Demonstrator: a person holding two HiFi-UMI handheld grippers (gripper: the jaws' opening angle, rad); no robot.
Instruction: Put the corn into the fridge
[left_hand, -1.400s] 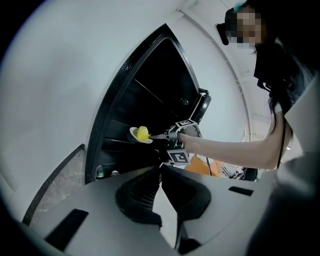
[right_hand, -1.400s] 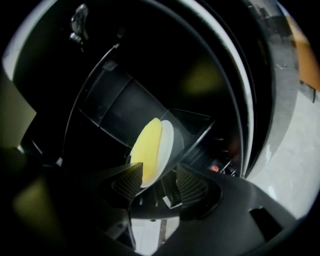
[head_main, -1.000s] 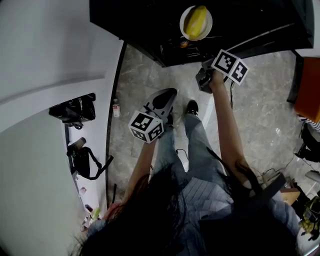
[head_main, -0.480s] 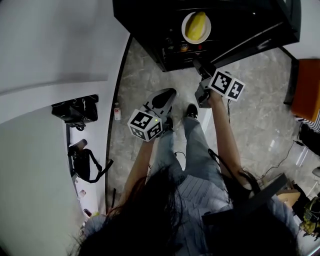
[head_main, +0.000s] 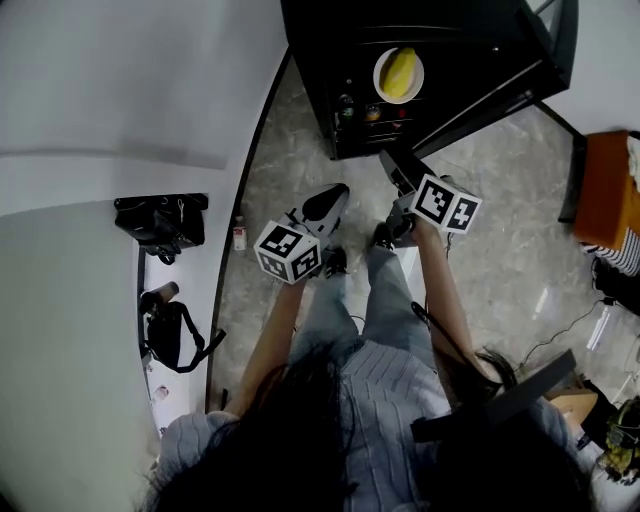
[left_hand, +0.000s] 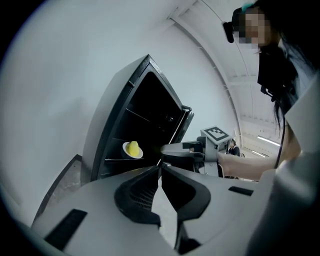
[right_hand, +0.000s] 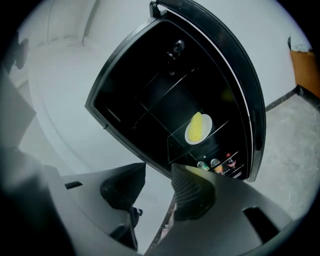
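**Corn** (right_hand: 198, 126): yellow, lying on a white plate (right_hand: 189, 137) on a shelf inside the black fridge (right_hand: 150, 90). It sits right of centre in the right gripper view and at upper centre in the head view.

**Fridge door** (right_hand: 254, 105): open, along the right side of the frame. Small bottles (right_hand: 216, 164) stand on a rack below the plate.

**Left gripper** (left_hand: 160, 169): jaws pressed together, nothing in them, well apart from the shelf.

**Right gripper** (right_hand: 159, 170): jaws spread and closing, nothing between them, outside the fridge opening.

**Progress:** the placing looks done, since the corn is inside and neither claw holds it. By my reckoning only the open door is left to shut, if that counts.
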